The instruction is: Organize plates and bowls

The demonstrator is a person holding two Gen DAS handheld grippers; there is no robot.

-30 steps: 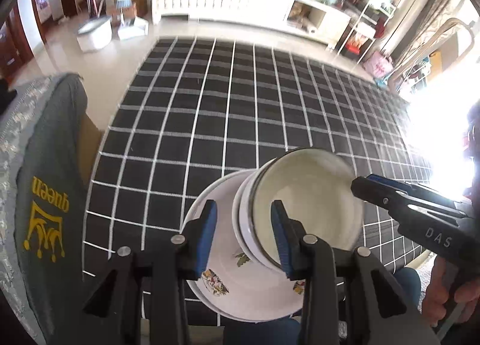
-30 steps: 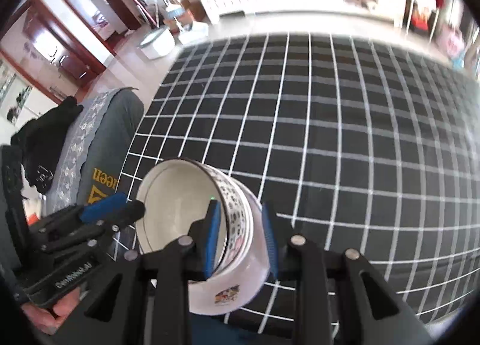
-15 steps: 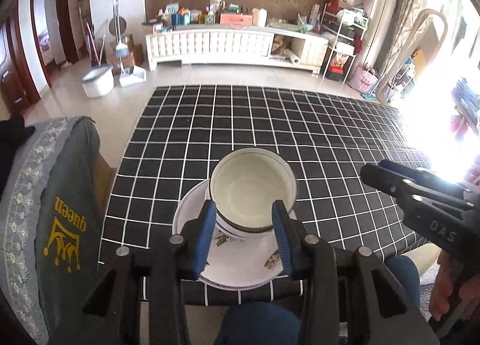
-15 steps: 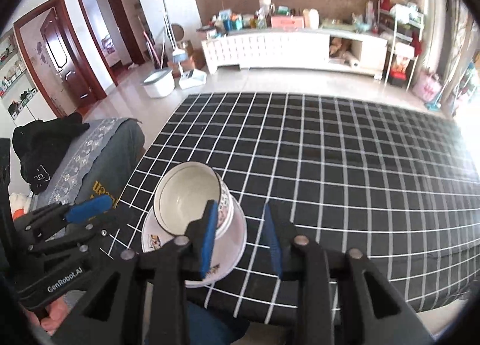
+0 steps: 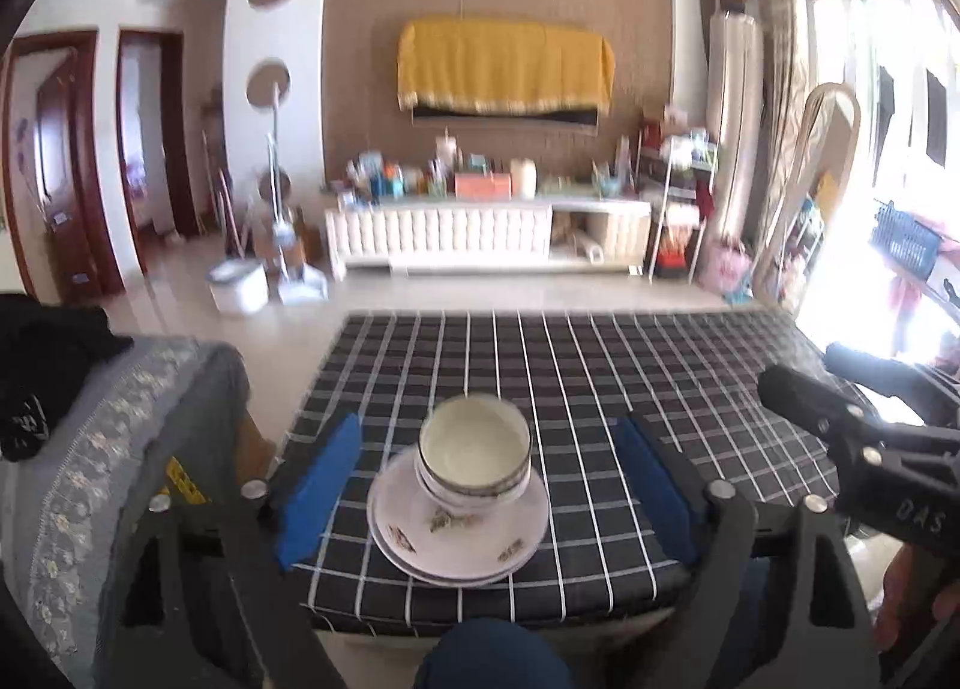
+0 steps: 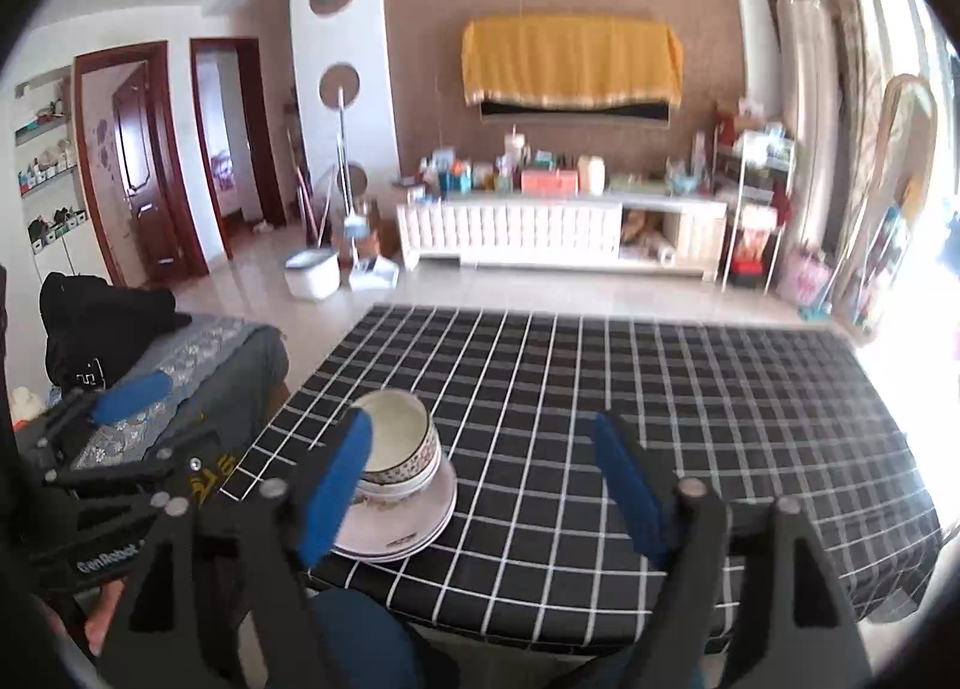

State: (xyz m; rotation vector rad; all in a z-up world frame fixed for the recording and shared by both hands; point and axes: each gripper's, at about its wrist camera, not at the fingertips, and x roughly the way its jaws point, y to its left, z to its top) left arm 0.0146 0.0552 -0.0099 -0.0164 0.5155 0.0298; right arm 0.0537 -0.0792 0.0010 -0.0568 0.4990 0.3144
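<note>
Looking along the left gripper [image 5: 486, 485], its jaws are opening with nothing clamped; nested bowls [image 5: 474, 458] sit on stacked plates [image 5: 459, 533] at the checked table's [image 5: 660, 389] six o'clock edge. From the right wrist, the right gripper [image 6: 486, 485] is likewise opening and empty, with the stack at its nine o'clock, behind the left blue pad [image 6: 336, 494].

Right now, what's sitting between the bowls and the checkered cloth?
Stacked plates. The bowls rest on them, and the plates lie on the cloth. The left wrist view shows it best.
</note>
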